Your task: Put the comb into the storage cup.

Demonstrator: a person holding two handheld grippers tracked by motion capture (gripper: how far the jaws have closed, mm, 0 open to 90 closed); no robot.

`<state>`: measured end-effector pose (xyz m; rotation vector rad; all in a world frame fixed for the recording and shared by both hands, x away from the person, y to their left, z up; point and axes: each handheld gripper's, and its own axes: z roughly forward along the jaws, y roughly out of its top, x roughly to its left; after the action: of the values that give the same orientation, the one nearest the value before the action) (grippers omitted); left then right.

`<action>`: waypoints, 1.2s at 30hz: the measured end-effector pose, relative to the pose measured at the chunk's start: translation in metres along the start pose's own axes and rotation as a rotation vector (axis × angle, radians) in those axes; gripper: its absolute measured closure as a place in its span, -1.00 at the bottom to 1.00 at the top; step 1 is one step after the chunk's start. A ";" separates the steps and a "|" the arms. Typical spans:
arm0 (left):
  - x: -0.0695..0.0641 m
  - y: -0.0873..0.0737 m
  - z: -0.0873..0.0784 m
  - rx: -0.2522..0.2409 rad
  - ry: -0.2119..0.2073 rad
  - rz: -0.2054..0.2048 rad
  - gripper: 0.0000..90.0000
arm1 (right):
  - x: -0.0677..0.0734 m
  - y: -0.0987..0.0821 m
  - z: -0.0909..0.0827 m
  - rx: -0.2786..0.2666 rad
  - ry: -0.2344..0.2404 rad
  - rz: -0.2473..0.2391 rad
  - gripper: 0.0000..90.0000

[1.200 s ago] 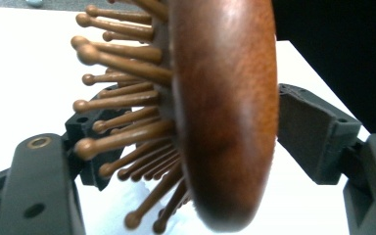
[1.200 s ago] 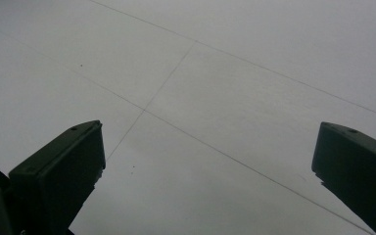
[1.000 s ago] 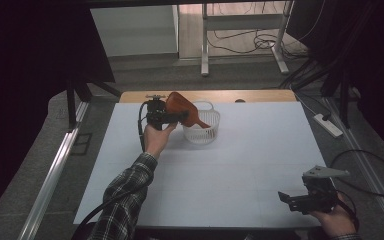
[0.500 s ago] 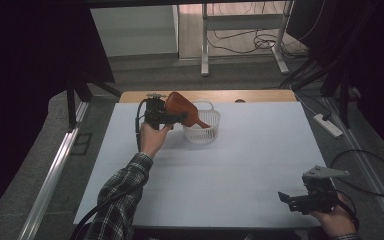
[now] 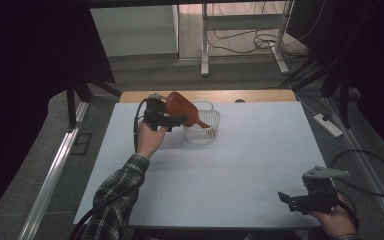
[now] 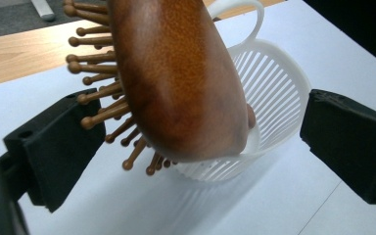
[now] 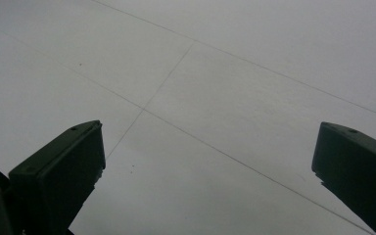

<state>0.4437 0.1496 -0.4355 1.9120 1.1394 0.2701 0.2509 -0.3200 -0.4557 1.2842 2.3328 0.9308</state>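
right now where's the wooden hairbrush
In the high view the wooden hairbrush is at the far left-centre of the table, leaning into the white basket, with the open left tool right beside its head.

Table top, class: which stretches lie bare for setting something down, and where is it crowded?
Bare: the white table from the basket forward to the right hand-held gripper, plus the stretch right of the basket. Crowded: the far left, where the left hand-held gripper and wooden hairbrush meet the basket.
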 end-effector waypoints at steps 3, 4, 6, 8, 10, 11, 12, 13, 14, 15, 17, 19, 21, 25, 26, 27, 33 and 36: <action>0.000 -0.001 -0.002 0.001 0.002 0.011 -0.95 | 0.000 0.000 0.000 -0.001 0.000 0.001 -1.00; 0.000 -0.002 -0.004 -0.001 0.003 0.022 -0.96 | 0.000 0.000 0.000 -0.002 0.000 0.001 -1.00; -0.001 -0.003 -0.005 -0.001 0.002 0.029 -0.95 | 0.000 0.000 0.000 -0.003 -0.002 0.001 -1.00; -0.001 -0.003 -0.007 0.002 0.004 0.044 -0.96 | 0.000 0.000 -0.001 -0.006 -0.002 0.000 -1.00; -0.001 -0.004 -0.008 -0.004 0.006 0.052 -0.96 | 0.000 0.000 -0.001 -0.009 -0.002 0.002 -1.00; -0.001 -0.004 -0.009 -0.004 0.006 0.056 -0.96 | 0.000 0.000 -0.001 -0.009 -0.001 0.002 -1.00; -0.002 -0.004 -0.010 -0.002 0.007 0.061 -0.97 | 0.000 0.000 -0.001 -0.008 -0.001 0.000 -1.00; -0.002 -0.005 -0.011 -0.005 0.006 0.065 -0.97 | 0.000 0.000 -0.001 -0.008 -0.002 0.000 -1.00; -0.003 -0.005 -0.012 -0.005 0.008 0.070 -0.97 | 0.000 0.000 -0.001 -0.008 -0.002 0.000 -1.00; -0.003 -0.005 -0.013 -0.002 0.011 0.074 -0.97 | 0.000 0.000 -0.001 -0.008 -0.003 0.000 -1.00; -0.004 -0.006 -0.014 -0.008 0.011 0.079 -0.98 | 0.000 0.000 -0.001 -0.008 -0.002 0.000 -1.00; -0.004 -0.006 -0.016 -0.007 0.008 0.078 -0.98 | 0.000 0.000 -0.001 -0.007 -0.002 0.000 -1.00; -0.005 -0.008 -0.017 -0.011 0.008 0.081 -0.97 | 0.001 0.000 -0.001 -0.008 -0.004 0.001 -1.00; -0.005 -0.011 -0.020 -0.014 0.004 0.083 -0.97 | 0.001 0.000 -0.001 -0.008 -0.004 0.000 -1.00; -0.005 -0.011 -0.020 -0.014 0.004 0.083 -0.97 | 0.001 0.000 -0.001 -0.009 -0.005 0.000 -1.00; -0.005 -0.012 -0.020 -0.012 0.004 0.082 -0.97 | 0.001 -0.001 -0.001 -0.008 -0.005 0.000 -1.00; -0.004 -0.017 -0.026 -0.025 0.006 0.083 -0.98 | 0.001 0.000 -0.001 -0.007 -0.006 0.000 -1.00; -0.004 -0.019 -0.028 -0.031 0.004 0.081 -0.98 | 0.001 0.000 -0.001 -0.005 -0.007 -0.002 -1.00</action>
<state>0.4144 0.1663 -0.4329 1.9335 1.0558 0.3342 0.2496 -0.3196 -0.4553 1.2811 2.3244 0.9304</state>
